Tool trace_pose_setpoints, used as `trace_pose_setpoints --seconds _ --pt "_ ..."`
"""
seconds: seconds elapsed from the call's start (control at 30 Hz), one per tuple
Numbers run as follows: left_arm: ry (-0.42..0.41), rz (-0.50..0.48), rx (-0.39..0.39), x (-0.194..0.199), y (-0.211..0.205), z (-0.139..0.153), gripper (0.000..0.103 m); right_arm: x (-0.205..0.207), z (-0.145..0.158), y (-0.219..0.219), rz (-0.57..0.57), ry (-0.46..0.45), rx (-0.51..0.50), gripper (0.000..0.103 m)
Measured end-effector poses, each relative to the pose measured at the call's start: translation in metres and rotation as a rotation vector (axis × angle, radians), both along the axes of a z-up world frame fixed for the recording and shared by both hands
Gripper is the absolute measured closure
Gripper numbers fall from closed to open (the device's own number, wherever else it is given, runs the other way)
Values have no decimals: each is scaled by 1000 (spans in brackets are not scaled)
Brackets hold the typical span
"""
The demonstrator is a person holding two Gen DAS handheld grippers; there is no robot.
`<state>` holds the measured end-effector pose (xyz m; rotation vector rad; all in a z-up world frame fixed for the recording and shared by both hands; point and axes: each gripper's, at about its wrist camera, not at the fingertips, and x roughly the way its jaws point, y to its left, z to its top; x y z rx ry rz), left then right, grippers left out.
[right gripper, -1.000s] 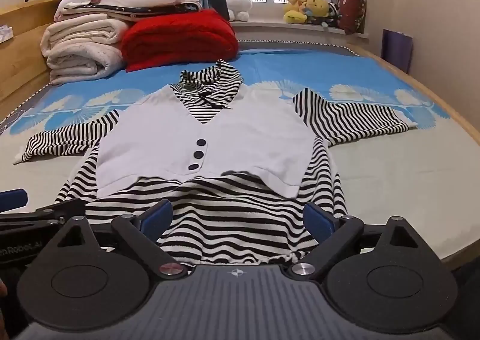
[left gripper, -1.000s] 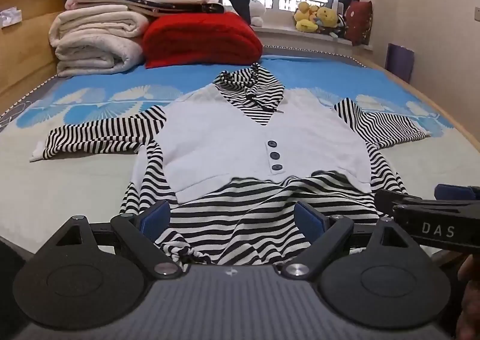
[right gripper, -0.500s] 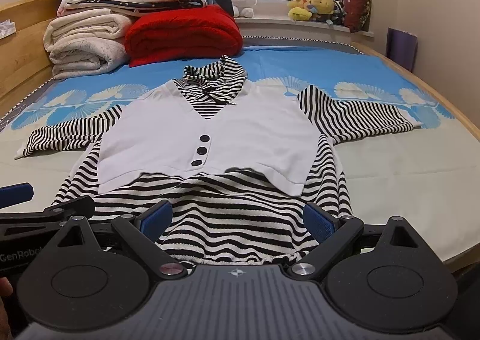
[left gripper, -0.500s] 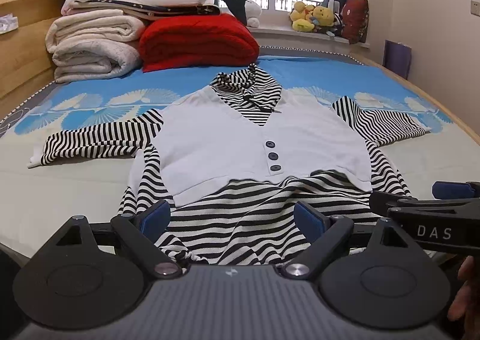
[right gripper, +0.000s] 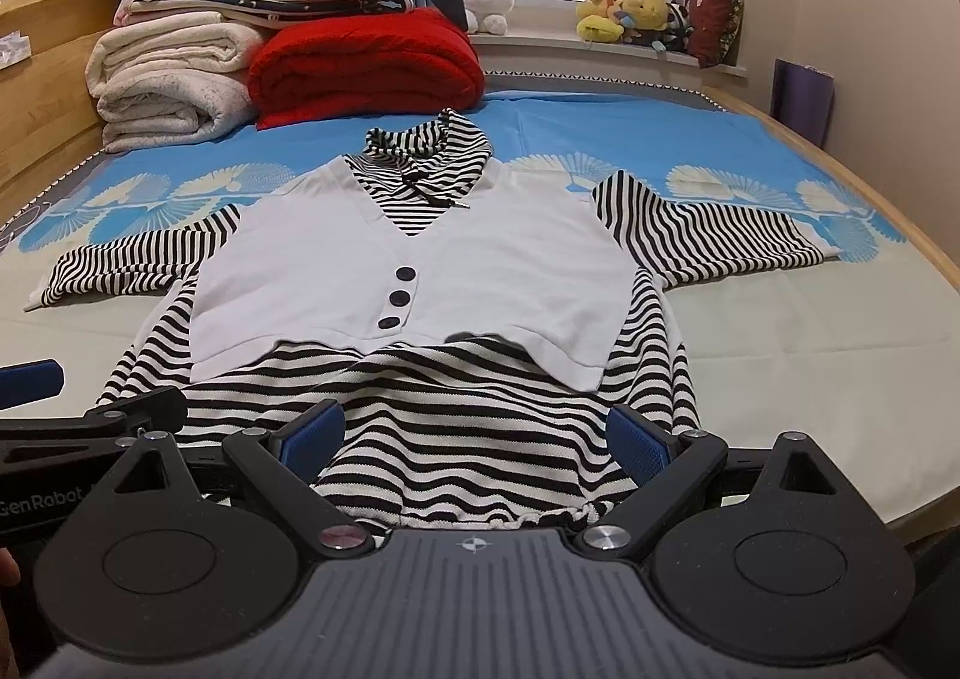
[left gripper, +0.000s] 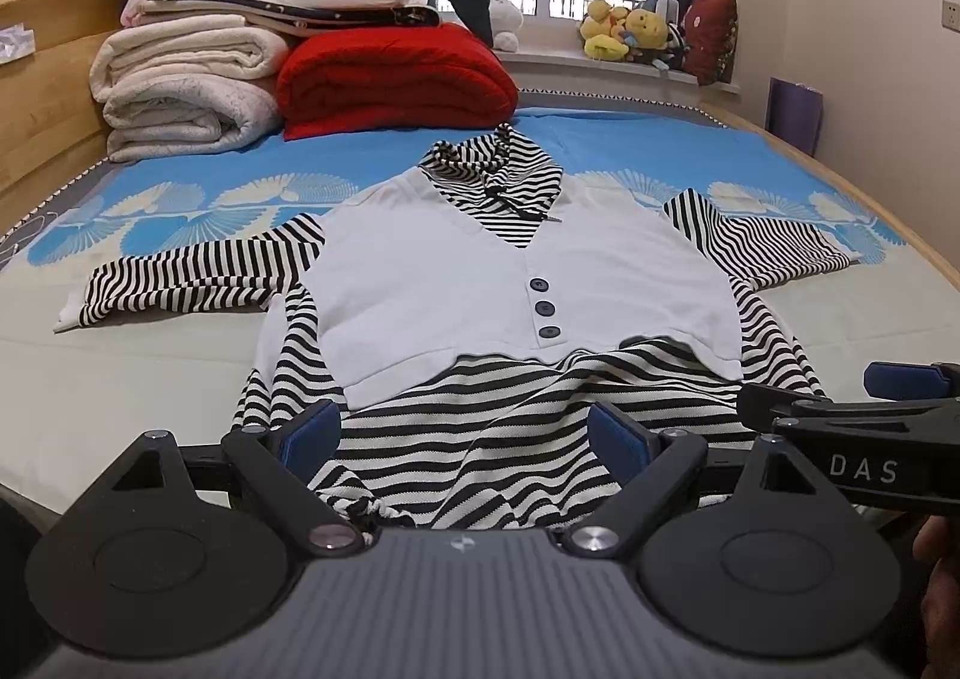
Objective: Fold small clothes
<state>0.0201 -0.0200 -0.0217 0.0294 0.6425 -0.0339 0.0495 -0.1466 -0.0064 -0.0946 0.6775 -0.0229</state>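
Both left gripper (left gripper: 462, 433) and right gripper (right gripper: 477, 436) are hovering with fingers spread, empty, over the bunched hem of the striped hooded top (left gripper: 516, 283) lying flat on the bed (left gripper: 120, 379) ahead; risking pinching only one layer.

The striped top (left gripper: 528, 283) lies flat on the bed (left gripper: 120, 379), sleeves spread. The left tongs (left gripper: 462, 436) hang open over its hem. The right tongs (left gripper: 840, 415) sit beside, at the right edge.
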Motion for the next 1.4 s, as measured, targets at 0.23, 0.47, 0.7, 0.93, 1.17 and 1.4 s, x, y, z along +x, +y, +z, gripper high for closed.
trace_pose_setpoints --seconds 0.23,0.47,0.7,0.93,1.17,1.4 --pt "3 -1 1 0 0 -1 11 0 -1 0 0 1 -3 9" --pt "8 -2 3 1 -1 -2 11 1 -3 0 -2 2 -7 9" --pt "11 -5 8 2 -3 -3 11 1 -4 0 -3 4 -10 9" --pt "13 -7 11 2 -3 -5 11 2 -5 0 -4 7 -15 9" --pt "17 -8 15 3 -4 -6 11 2 -6 0 -8 11 -19 9" --pt "19 -8 14 4 -4 -7 11 3 -6 -1 -11 15 -15 9"
